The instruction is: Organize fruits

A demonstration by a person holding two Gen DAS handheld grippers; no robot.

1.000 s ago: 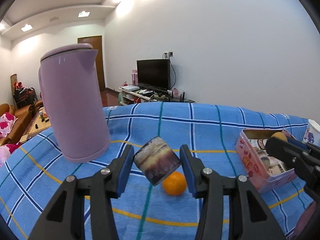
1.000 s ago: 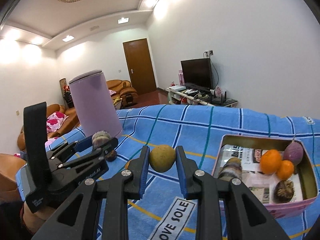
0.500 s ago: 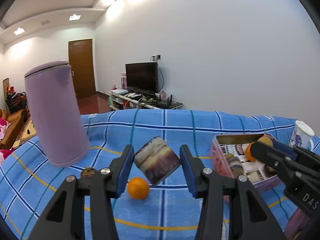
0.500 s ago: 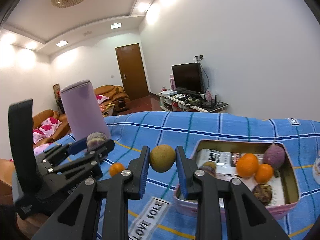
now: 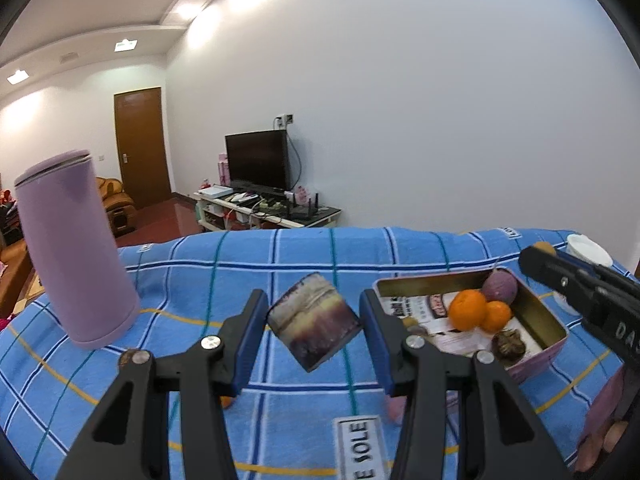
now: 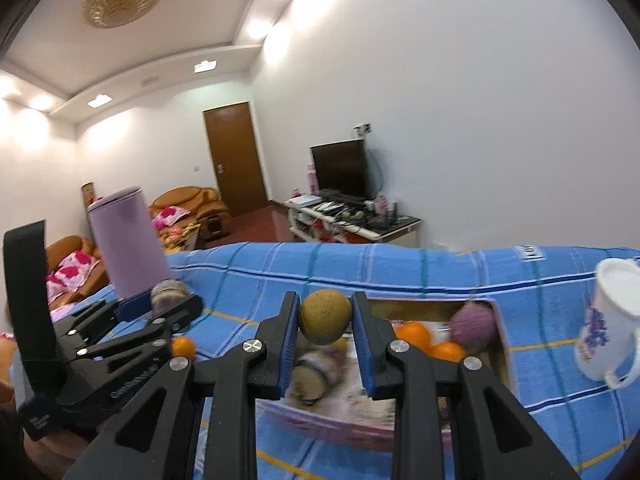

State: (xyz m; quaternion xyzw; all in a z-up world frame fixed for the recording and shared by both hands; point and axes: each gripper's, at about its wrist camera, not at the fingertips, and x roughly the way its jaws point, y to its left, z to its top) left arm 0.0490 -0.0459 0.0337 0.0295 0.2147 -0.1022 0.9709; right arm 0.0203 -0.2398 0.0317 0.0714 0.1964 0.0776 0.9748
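My left gripper [image 5: 314, 322] is shut on a purple-brown blocky fruit [image 5: 314, 322], held above the blue checked cloth, left of the pink tin [image 5: 554, 326]. The tin holds two oranges [image 5: 467, 309], a purple round fruit [image 5: 499, 286] and a dark wrinkled fruit [image 5: 508, 342]. My right gripper [image 6: 325, 317] is shut on a yellow-brown round fruit [image 6: 325, 317], held over the tin's [image 6: 505, 344] near left part. A loose orange [image 6: 183, 346] lies on the cloth left of the tin, beside the left gripper [image 6: 172, 300].
A tall lilac kettle [image 5: 70, 248] stands on the cloth at the left. A white printed mug [image 6: 610, 320] stands right of the tin. The cloth-covered table ends at the far edge, with a TV stand and sofa beyond.
Both grippers have moved right towards the tin, each still holding its fruit. The right gripper's fruit is now over the tin. The loose orange has passed behind the left gripper's finger.
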